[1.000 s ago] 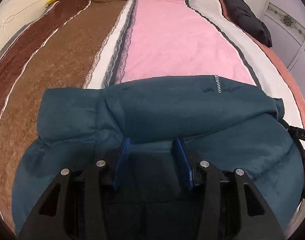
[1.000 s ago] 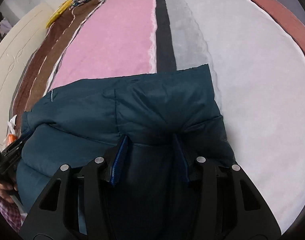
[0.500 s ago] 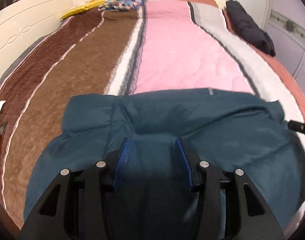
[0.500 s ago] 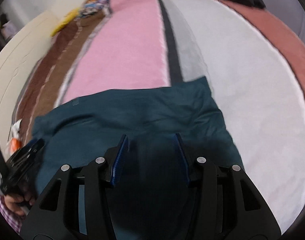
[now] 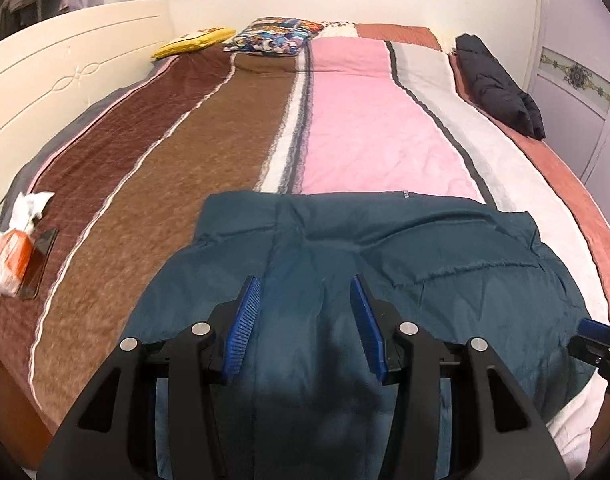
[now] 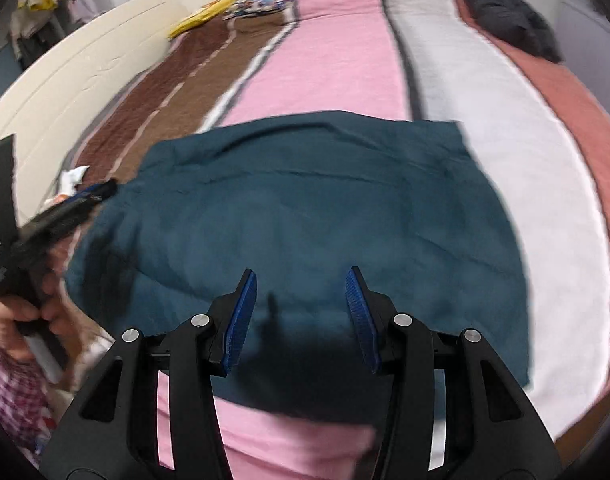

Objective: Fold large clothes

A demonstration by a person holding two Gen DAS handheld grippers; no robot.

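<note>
A dark teal padded jacket (image 5: 385, 256) lies folded into a rough rectangle on the near end of a striped bedspread (image 5: 369, 128); it also shows in the right wrist view (image 6: 305, 204). My left gripper (image 5: 305, 300) is open and empty, held above the jacket's near left part. My right gripper (image 6: 301, 296) is open and empty above the jacket's near edge. The left gripper (image 6: 45, 220) shows at the left of the right wrist view, and the right gripper's tip (image 5: 601, 340) at the right edge of the left wrist view.
A cream headboard (image 5: 65, 76) runs along the left. A black folded garment (image 5: 497, 84) lies at the far right of the bed. Pillows (image 5: 273, 36) sit at the far end. An orange tissue pack (image 5: 13, 252) lies at the left edge.
Both grippers have pulled back and up from the jacket, which they hovered close over before. The jacket lies flatter and more of the bed shows.
</note>
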